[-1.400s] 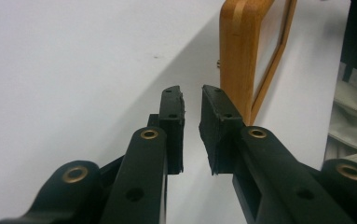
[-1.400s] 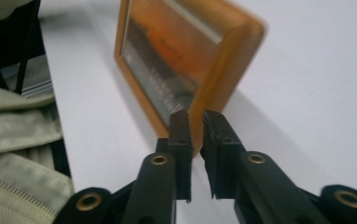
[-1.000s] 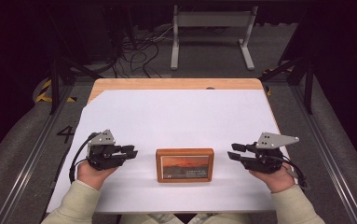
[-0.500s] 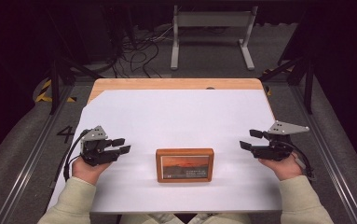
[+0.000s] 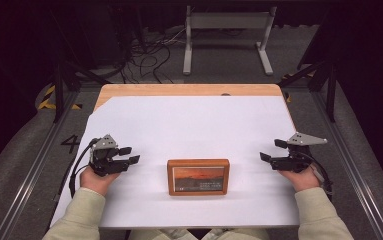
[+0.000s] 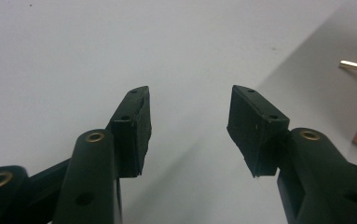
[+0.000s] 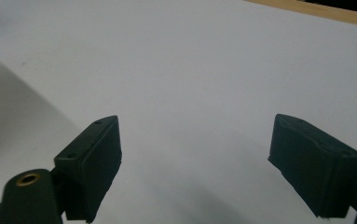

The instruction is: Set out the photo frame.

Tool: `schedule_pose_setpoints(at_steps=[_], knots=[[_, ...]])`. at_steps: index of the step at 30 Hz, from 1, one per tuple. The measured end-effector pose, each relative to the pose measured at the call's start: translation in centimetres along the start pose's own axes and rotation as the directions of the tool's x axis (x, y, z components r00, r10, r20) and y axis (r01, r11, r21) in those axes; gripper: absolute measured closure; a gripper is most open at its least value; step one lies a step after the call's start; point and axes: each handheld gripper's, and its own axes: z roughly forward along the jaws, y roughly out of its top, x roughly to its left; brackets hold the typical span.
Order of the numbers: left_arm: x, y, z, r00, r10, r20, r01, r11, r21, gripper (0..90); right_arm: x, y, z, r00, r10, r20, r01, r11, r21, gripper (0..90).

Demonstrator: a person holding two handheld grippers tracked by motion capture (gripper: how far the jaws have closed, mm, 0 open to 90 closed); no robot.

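Both grippers have backed away from the wooden picture frame [image 5: 198,176] since a second ago, left gripper [image 5: 128,154] now out at its 9 o'clock, right gripper [image 5: 271,151] at 3. Jaws have just been opening, nothing between them (right ones wider). Looks like the frame's been let go, lying flat on the white sheet [image 5: 194,125].
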Motion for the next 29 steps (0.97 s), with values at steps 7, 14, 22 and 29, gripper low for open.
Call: schedule_pose_setpoints(at_steps=[7, 14, 22, 29], knots=[[0.4, -0.4, 0.5, 0.9999, -0.014, 0.006, 0.014, 0.9999, 0.008, 47.9, 0.0, -0.9, 1.3, 1.0, -0.005, 0.003, 0.004, 0.998, 0.07, 13.9], [0.4, -0.5, 0.7, 0.9998, -0.017, 0.011, 0.016, 0.9996, 0.022, 46.6, 0.8, -1.4, 2.3, 0.9986, -0.052, 0.011, 0.05, 0.991, 0.128, 12.7], [0.4, -0.5, 0.8, 0.9994, -0.029, 0.018, 0.029, 0.9992, 0.029, 45.6, 1.0, -1.4, 2.5, 0.9982, -0.055, 0.023, 0.05, 0.987, 0.152, 11.8], [0.5, -0.5, 0.9, 0.9993, -0.033, 0.017, 0.032, 0.999, 0.031, 43.7, 0.9, -1.4, 2.5, 0.9984, -0.052, 0.024, 0.048, 0.987, 0.153, 10.7]])
